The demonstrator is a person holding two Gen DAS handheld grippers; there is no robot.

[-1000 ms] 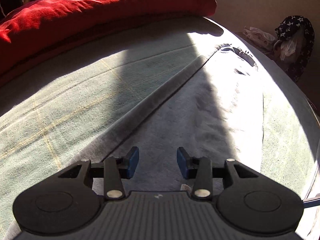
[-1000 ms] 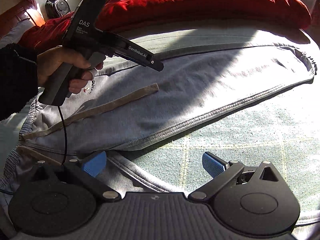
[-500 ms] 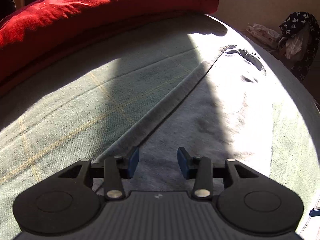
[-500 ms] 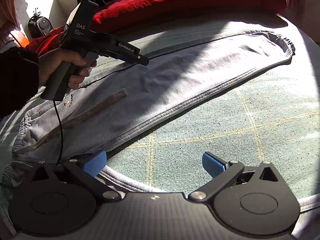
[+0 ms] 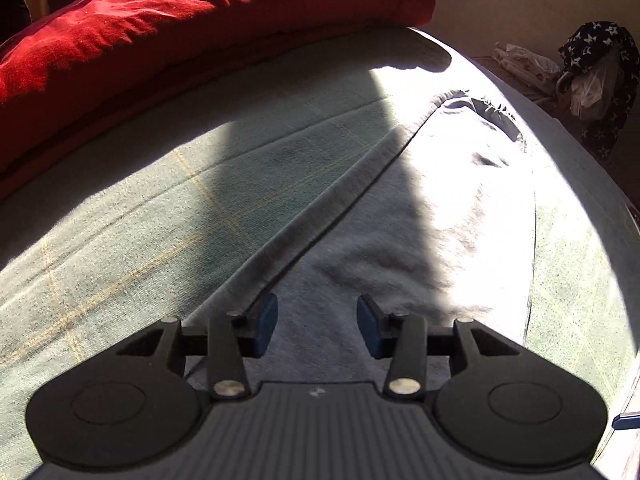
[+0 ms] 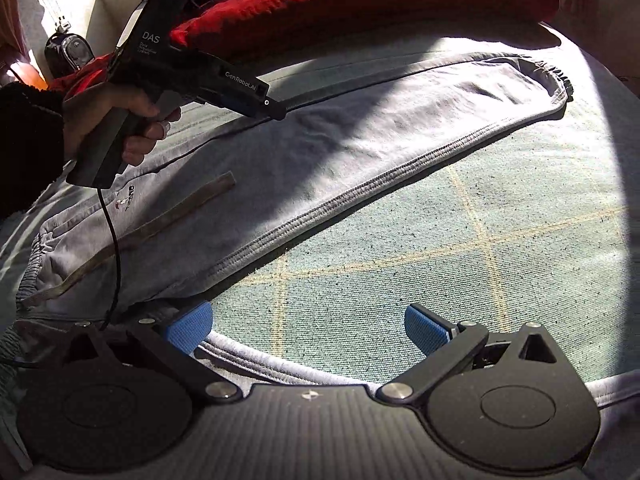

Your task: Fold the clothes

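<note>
Lifting off the fabric, left gripper [image 5: 318, 326] hovers over the upper part of the grey sweatpants [image 6: 360, 148], jaws part-way apart w/ nothing between them; gap about same as a sec ago, only a touch wider. In left wrist view, more of the pant leg and its cuff [image 5: 496, 110] shows now than 1 s back, so the cam has risen and pulled back a bit. Reads as a release/reposition, not a grab.

Sweatpants lie flat on the bed [image 6: 460, 240], one leg stacked on the other, waistband at left near the person's hand [image 6: 108, 120], drawstring [image 6: 132, 236] loose on top, cuff at far right. Red duvet [image 5: 200, 20] bunched along the bed's far side.

Right gripper [image 6: 306, 326]: jaws wide apart, empty, over bare bedcover w/ a grey fabric edge just under the left finger. View has swung since 1 s ago, pants now further left/up in frame.

Judgement: legs already laid together; next prob a fold along the length, both grippers need new grab pts.
</note>
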